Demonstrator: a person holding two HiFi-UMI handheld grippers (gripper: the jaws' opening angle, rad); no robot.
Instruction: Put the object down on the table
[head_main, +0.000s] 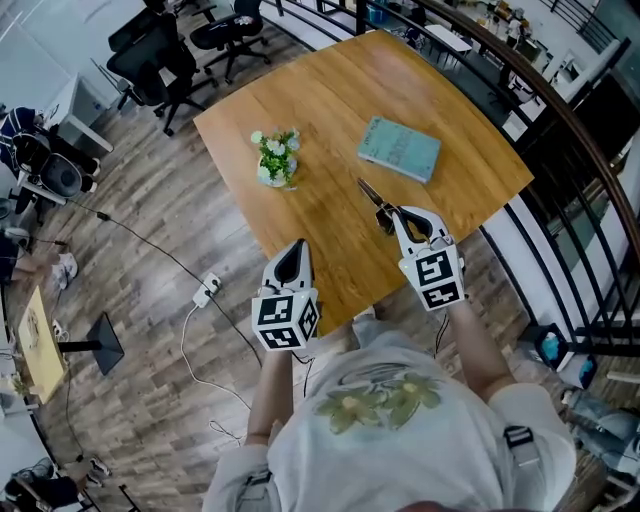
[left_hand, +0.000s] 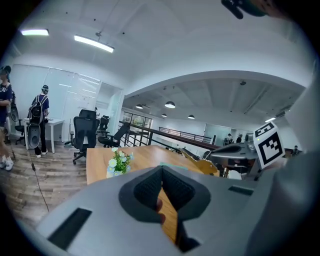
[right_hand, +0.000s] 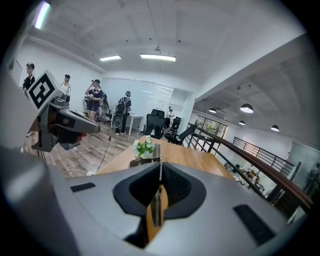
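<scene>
White tee (head_main: 400, 440) (floral print); grey hand-held grippers (head_main: 297, 247) (head_main: 393, 214), black-white marker cubes (head_main: 286, 318) (head_main: 436, 277).

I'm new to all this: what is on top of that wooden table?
A small pot of flowers and a teal book sit on the table. Scissors, clamped in the right gripper, reach over it. Anything beneath the book is covered.

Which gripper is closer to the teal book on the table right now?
Right. The right gripper, holding scissors, is a short way in front of the book; the left gripper is farther off, at the table edge.
</scene>
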